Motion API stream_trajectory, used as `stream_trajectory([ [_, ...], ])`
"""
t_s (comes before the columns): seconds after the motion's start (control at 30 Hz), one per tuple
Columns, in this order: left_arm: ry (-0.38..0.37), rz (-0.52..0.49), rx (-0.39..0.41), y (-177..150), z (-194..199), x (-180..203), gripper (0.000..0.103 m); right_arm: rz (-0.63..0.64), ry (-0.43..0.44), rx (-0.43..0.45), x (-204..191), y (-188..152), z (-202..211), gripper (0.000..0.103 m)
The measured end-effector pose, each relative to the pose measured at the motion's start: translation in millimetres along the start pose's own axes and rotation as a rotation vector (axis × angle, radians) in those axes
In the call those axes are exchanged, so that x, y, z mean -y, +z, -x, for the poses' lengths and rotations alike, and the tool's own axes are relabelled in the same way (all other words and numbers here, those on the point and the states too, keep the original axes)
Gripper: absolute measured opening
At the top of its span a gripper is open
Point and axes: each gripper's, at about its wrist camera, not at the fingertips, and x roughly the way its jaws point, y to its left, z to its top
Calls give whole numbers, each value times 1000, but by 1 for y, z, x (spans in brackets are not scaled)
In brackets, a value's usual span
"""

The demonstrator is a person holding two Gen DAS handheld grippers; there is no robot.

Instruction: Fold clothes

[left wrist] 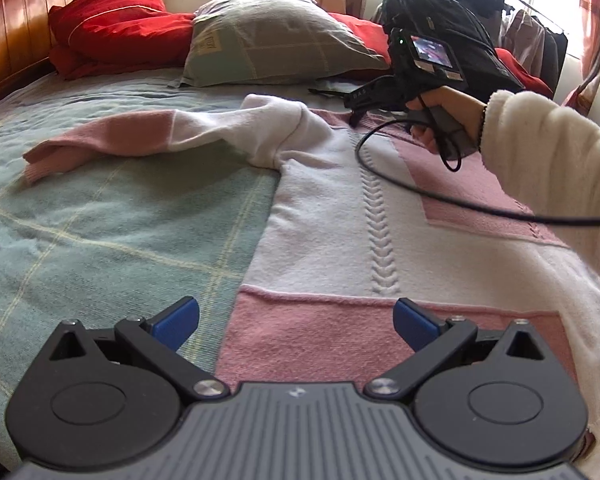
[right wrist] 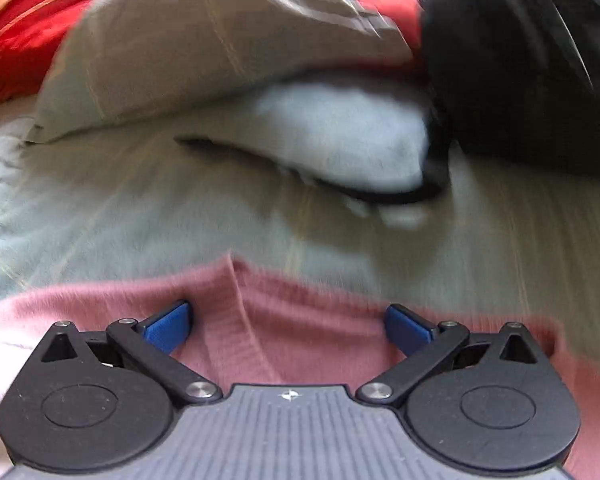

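Note:
A pink and white knit sweater (left wrist: 332, 220) lies spread flat on the bed, with one sleeve (left wrist: 120, 136) stretched out to the left. My left gripper (left wrist: 296, 320) hovers open over the sweater's pink hem band, nothing between its blue pads. A hand in a fluffy white sleeve (left wrist: 548, 168) holds the right gripper's body (left wrist: 420, 64) above the sweater's far edge. In the blurred right wrist view, my right gripper (right wrist: 288, 324) stands wide open just above the pink collar area (right wrist: 300, 300), holding nothing.
The bed cover (left wrist: 100, 220) is pale green plaid. A grey-green pillow (left wrist: 276, 40), a red quilt (left wrist: 112, 20) and a black bag (left wrist: 440, 20) lie at the head. A black cable (left wrist: 420, 196) hangs across the sweater. A wooden headboard (left wrist: 20, 20) stands far left.

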Motion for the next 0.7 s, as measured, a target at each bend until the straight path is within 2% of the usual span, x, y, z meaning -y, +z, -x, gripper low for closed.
stream_trajectory([
  [0.1, -3, -1, -1, 0, -1, 0, 102, 9, 9, -15, -1, 1, 17, 103],
  [0.17, -6, -1, -2, 0, -2, 0, 102, 35, 89, 0, -8, -5, 37, 103],
  [0.23, -8, -1, -2, -1, -3, 0, 102, 77, 148, -22, -21, -14, 53, 103],
  [0.3, -10, -2, -3, -1, -4, 0, 102, 112, 159, -66, -37, -21, 55, 103],
  [0.4, -12, -4, -7, -2, -5, 0, 102, 140, 150, -76, -59, -24, 47, 103],
  [0.57, 4, 9, -7, -4, -2, -7, 102, 153, 83, -49, -86, -10, -2, 103],
  [0.63, 9, 18, -5, -4, 0, -9, 102, 170, 95, 7, -90, -3, -8, 103],
  [0.7, 11, 16, -5, -4, 1, -8, 102, 98, 124, -10, -80, 7, -14, 103],
])
